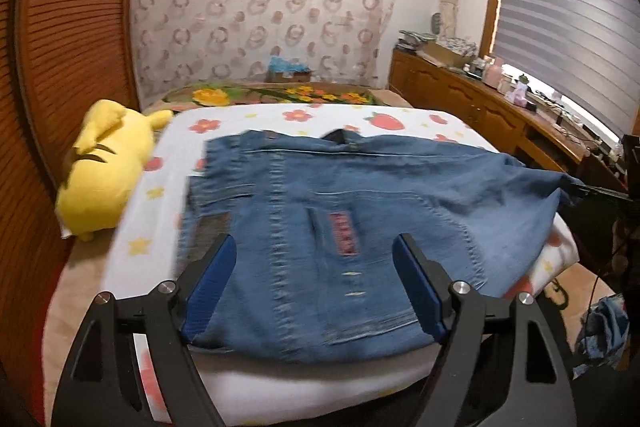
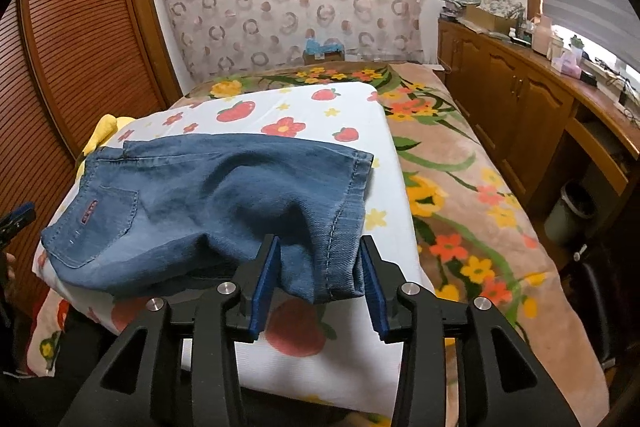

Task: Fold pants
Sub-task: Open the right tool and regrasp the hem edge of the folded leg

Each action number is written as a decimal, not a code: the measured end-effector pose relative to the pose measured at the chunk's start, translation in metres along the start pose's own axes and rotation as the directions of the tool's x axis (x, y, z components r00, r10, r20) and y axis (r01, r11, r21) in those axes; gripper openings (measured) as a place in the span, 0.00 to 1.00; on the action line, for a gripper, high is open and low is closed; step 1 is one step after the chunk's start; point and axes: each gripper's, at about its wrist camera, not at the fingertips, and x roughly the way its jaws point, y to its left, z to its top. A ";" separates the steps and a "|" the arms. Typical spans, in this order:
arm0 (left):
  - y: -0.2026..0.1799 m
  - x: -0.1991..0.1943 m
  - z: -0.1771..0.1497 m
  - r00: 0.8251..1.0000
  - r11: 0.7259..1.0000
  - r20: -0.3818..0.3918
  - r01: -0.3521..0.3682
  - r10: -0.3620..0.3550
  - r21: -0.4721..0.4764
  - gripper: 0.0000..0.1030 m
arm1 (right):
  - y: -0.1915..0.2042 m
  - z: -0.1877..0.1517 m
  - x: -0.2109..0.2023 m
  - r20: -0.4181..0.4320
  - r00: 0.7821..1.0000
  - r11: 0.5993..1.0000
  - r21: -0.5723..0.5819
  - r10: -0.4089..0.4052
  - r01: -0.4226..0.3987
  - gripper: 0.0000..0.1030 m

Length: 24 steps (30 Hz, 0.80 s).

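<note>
Blue denim pants lie folded on a white strawberry-print cushion on the bed. My left gripper is open just above the pants' near edge, its blue pads apart with nothing between them. In the right wrist view the pants spread across the cushion. My right gripper is open, its pads on either side of the hem end of the leg, which droops between them. The left gripper's tip shows at the far left.
A yellow plush toy lies left of the cushion by the wooden louvred wardrobe. A floral blanket covers the bed on the right. A wooden sideboard with clutter runs along the window wall. A denim heap lies on the floor.
</note>
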 end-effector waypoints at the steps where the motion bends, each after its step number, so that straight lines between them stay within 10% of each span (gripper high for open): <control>1: -0.004 0.002 0.000 1.000 1.000 0.001 0.006 -0.006 -0.002 0.79 | 0.000 0.000 0.000 -0.001 1.000 1.000 0.003 -0.005 0.005 0.42; 24: -0.087 0.046 -0.013 0.992 0.990 -0.053 0.121 -0.117 0.072 0.79 | 0.005 -0.005 -0.017 0.009 0.993 0.992 -0.050 -0.120 0.120 0.45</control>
